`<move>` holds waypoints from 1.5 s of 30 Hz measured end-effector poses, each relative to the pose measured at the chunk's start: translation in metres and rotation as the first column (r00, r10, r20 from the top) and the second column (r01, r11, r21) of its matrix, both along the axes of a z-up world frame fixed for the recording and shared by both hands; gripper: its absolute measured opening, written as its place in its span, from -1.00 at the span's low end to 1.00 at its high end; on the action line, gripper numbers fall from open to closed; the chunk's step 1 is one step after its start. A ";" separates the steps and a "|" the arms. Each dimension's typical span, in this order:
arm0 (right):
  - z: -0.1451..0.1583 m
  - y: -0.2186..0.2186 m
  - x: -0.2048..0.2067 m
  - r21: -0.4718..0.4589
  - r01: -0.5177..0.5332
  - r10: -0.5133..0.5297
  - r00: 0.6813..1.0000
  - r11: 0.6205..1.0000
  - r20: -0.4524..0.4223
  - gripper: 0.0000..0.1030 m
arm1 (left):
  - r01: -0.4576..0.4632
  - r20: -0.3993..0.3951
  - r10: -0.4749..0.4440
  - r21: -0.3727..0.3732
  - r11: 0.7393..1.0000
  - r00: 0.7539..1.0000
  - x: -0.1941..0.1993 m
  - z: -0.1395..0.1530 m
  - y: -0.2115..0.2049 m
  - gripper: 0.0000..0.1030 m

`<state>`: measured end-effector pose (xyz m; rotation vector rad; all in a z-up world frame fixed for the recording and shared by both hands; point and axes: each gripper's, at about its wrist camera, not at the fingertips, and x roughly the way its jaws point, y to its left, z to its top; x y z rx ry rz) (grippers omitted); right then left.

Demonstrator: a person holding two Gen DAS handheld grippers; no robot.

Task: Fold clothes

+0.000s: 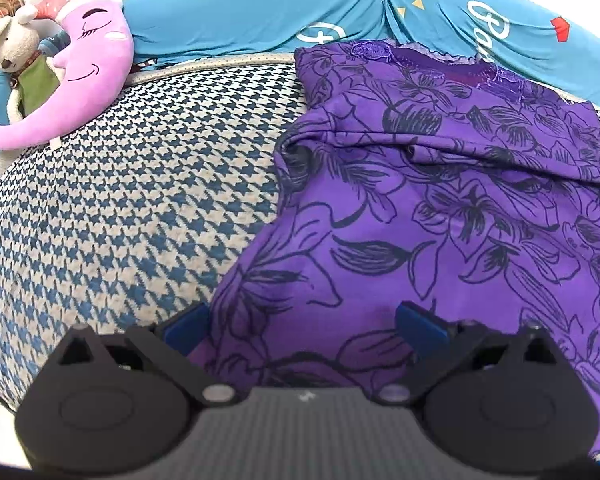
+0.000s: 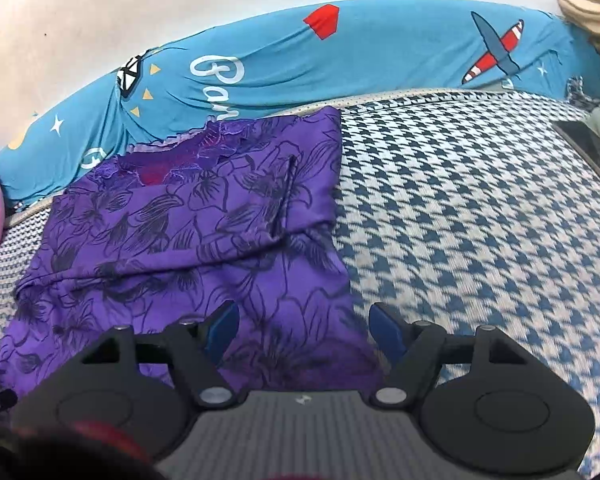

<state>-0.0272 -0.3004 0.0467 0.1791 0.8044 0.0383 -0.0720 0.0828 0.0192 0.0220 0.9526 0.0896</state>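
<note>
Grippers, left (image 1: 302,330) and right (image 2: 304,330), are hovering wide open, empty, at lower frame over purple floral-print top (image 1: 440,208); slippery fabric risks bunching when pinched.

Pink moon plush (image 1: 84,68) and teddy (image 1: 10,42) beside blue bolster (image 2: 340,56).

We find both views evenly and brightly lit by soft, diffuse light; its source lies outside the pictures. Shadows are faint, limited to the creases of the purple garment (image 1: 440,208) and beneath the gripper bodies. We note no glare. Fisheye distortion is strong: the blue cushion (image 2: 340,60) bows into an arc and the corners go black. The checked cover (image 2: 480,220) smears at the right edge of the right wrist view. Centres are sharp.
</note>
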 end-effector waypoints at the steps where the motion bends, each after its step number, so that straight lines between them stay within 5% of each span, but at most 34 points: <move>1: -0.001 0.001 0.004 -0.009 -0.001 0.001 1.000 1.000 0.002 0.41 | -0.002 -0.001 0.002 -0.001 1.000 1.000 0.001 0.000 0.000 1.00; 16: -0.015 -0.005 0.047 -0.016 0.028 -0.028 0.999 0.999 0.026 0.38 | -0.030 -0.013 0.030 -0.010 0.999 0.999 0.009 -0.008 0.000 1.00; 23: -0.025 0.002 0.060 -0.057 -0.010 0.011 1.000 0.998 0.013 -0.30 | -0.048 -0.022 0.048 -0.002 0.999 0.999 0.011 -0.012 0.002 1.00; 26: -0.028 0.008 0.061 -0.086 -0.031 0.032 0.999 0.996 0.011 -0.76 | -0.048 -0.023 0.048 -0.001 0.999 0.999 0.011 -0.013 0.002 1.00; 33: -0.020 0.003 0.056 -0.116 0.035 -0.026 0.996 0.993 0.085 -0.84 | -0.047 -0.025 0.047 0.005 0.999 0.999 0.012 -0.014 0.001 1.00; 38: -0.032 0.004 0.062 -0.155 0.063 -0.055 0.997 0.986 0.050 -0.86 | -0.043 -0.027 0.043 0.013 0.999 0.999 0.012 -0.015 0.001 1.00; 45: -0.016 -0.003 0.050 -0.117 0.136 -0.132 0.990 0.984 0.043 -0.56 | -0.083 -0.019 0.083 0.008 0.997 0.996 0.011 -0.011 0.014 1.00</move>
